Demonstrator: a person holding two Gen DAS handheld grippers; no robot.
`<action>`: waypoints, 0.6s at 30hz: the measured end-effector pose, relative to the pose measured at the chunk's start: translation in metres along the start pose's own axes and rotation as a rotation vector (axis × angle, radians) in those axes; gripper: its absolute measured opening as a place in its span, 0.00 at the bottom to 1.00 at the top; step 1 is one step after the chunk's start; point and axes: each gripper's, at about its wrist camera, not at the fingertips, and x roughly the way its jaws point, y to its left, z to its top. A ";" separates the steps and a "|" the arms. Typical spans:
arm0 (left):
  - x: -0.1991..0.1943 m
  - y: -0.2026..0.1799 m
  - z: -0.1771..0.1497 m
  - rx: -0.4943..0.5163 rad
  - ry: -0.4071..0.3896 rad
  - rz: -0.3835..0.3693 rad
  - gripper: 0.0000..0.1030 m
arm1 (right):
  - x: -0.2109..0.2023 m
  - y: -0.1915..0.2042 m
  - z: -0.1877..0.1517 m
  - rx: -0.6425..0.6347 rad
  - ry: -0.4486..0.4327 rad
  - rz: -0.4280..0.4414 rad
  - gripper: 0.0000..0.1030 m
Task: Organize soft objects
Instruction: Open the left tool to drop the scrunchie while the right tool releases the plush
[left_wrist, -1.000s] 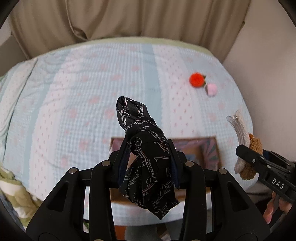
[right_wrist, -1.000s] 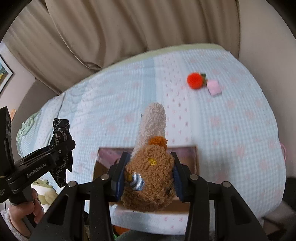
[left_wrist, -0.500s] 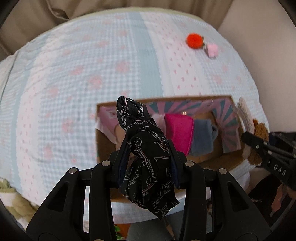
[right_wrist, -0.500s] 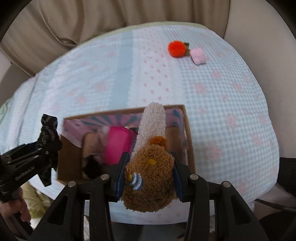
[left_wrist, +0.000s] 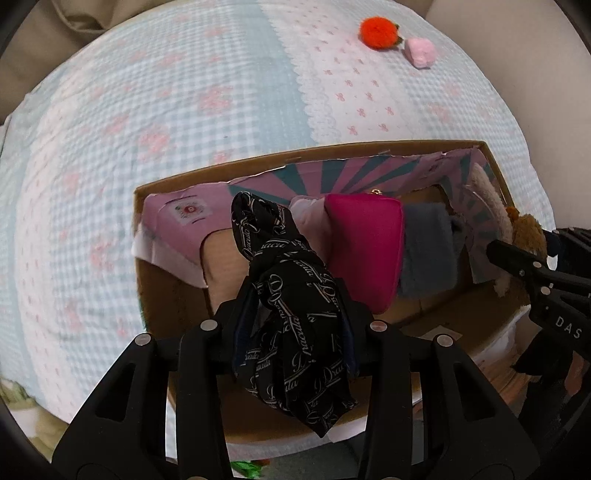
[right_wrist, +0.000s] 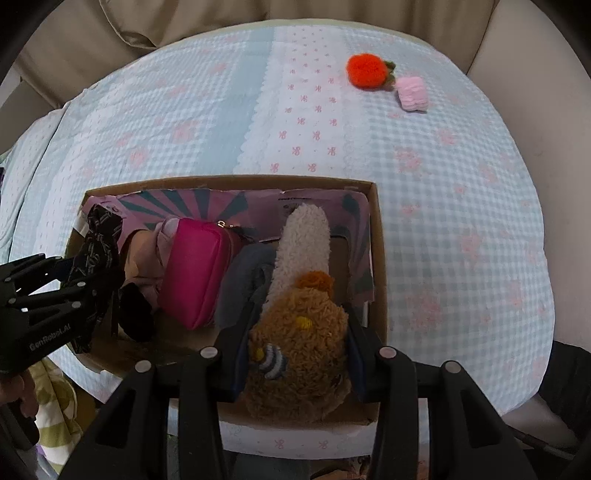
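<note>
My left gripper (left_wrist: 293, 328) is shut on a black patterned cloth (left_wrist: 291, 295) and holds it over the left part of an open cardboard box (left_wrist: 295, 158). My right gripper (right_wrist: 293, 343) is shut on a brown and cream plush toy (right_wrist: 299, 332) over the box's right part (right_wrist: 378, 258). Inside the box lie a magenta pouch (left_wrist: 364, 243) and a grey fuzzy item (left_wrist: 428, 251); both also show in the right wrist view, the pouch (right_wrist: 195, 273) and the grey item (right_wrist: 243, 280). The left gripper shows in the right wrist view (right_wrist: 88, 273).
The box sits at the near edge of a bed with a blue and pink gingham cover (left_wrist: 184, 110). An orange plush fruit (right_wrist: 369, 72) and a small pink soft block (right_wrist: 412, 94) lie at the far right. Beige curtains (right_wrist: 184, 22) hang behind.
Both grippers have tilted down and come over the box with their loads. The box's inside, with the pouch and the grey item, has come into view.
</note>
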 end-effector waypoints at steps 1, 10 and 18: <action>0.001 -0.001 0.001 0.003 0.009 0.003 0.49 | 0.001 0.000 0.001 0.001 0.006 0.000 0.42; 0.000 0.001 -0.003 -0.020 0.031 -0.023 1.00 | -0.003 -0.007 0.003 0.044 -0.026 0.062 0.99; -0.015 0.006 -0.003 -0.060 0.011 -0.022 1.00 | -0.009 -0.002 0.006 0.043 -0.036 0.096 0.99</action>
